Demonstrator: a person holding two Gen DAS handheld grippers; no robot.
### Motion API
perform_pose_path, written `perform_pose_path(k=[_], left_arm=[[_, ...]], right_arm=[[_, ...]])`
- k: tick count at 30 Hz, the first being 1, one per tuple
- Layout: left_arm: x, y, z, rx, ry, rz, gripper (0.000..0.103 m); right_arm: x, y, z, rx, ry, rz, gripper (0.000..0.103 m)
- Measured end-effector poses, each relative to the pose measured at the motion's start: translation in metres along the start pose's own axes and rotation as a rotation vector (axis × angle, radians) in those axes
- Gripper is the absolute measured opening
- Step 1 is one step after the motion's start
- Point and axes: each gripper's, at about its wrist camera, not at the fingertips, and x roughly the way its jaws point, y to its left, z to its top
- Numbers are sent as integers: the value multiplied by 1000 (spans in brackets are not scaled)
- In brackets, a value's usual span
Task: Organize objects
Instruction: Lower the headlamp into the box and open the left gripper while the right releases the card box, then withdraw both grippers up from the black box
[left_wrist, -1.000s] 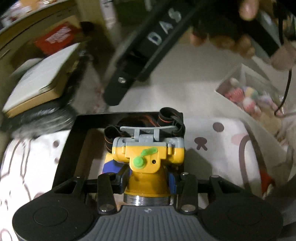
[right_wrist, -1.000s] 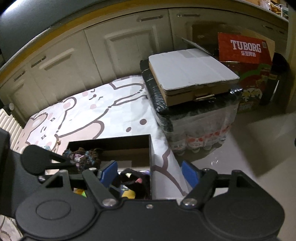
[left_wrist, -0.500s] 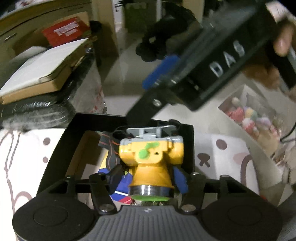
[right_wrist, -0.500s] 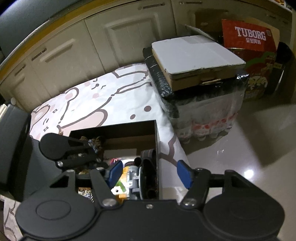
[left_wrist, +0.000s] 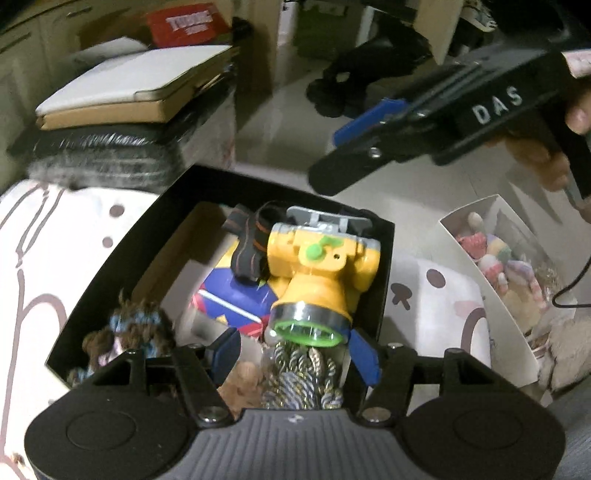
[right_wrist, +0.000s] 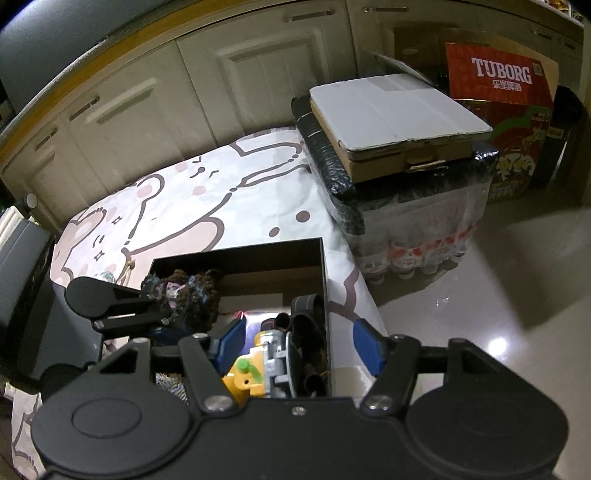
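- Left wrist view: the left gripper (left_wrist: 295, 354) hangs over the near end of the black box (left_wrist: 110, 266), its blue-padded jaws having just been opening; they stand apart, pressing on nothing, with the lens of the yellow headlamp (left_wrist: 321, 273) lying between and just beyond them.
- The headlamp rests inside the black box against its right wall, lens toward the camera, its dark strap (left_wrist: 251, 243) bunched at the box's far end.
- A blue, red and yellow packet (left_wrist: 236, 295) lies under the headlamp in the box; a brown and blue yarn bundle (left_wrist: 140, 325) sits in the near left corner, and a coil of silvery braided cord (left_wrist: 303, 380) at the near edge.
- The right gripper (left_wrist: 354, 155) hovers above the far right corner of the black box, held by a hand (left_wrist: 535, 147). From this view its jaws read as apart.
- Right wrist view: the right gripper (right_wrist: 299, 347) has its jaws open and empty above the box (right_wrist: 325, 280), the headlamp (right_wrist: 255, 373) below them.
- The box stands on a cartoon-printed cloth (right_wrist: 207, 206). To the right of the box, in the left wrist view, stands a white box (left_wrist: 476, 295) of small knitted toys.
- Beyond the black box, a flat cardboard carton (right_wrist: 399, 125) tops a wrapped pack of bottles (right_wrist: 413, 229).
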Motion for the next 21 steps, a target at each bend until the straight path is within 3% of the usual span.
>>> perform_pose_path(k=[5,9,18,21], left_arm=[[-9,2,-3,-60,26,60,67],[-29,1,-3,-135,-14,75,73],[-78,-16,1,-203,-80,157,76],[-94,-23,2,-227,-106,199,81]], right_arm=[[-5,4,-1,9,-4,-3,66],[-12,8,0,20,-25,7,67],[-42,31,7,-9,-95,12,71],[-56,38,9,-14,-121,12,73]])
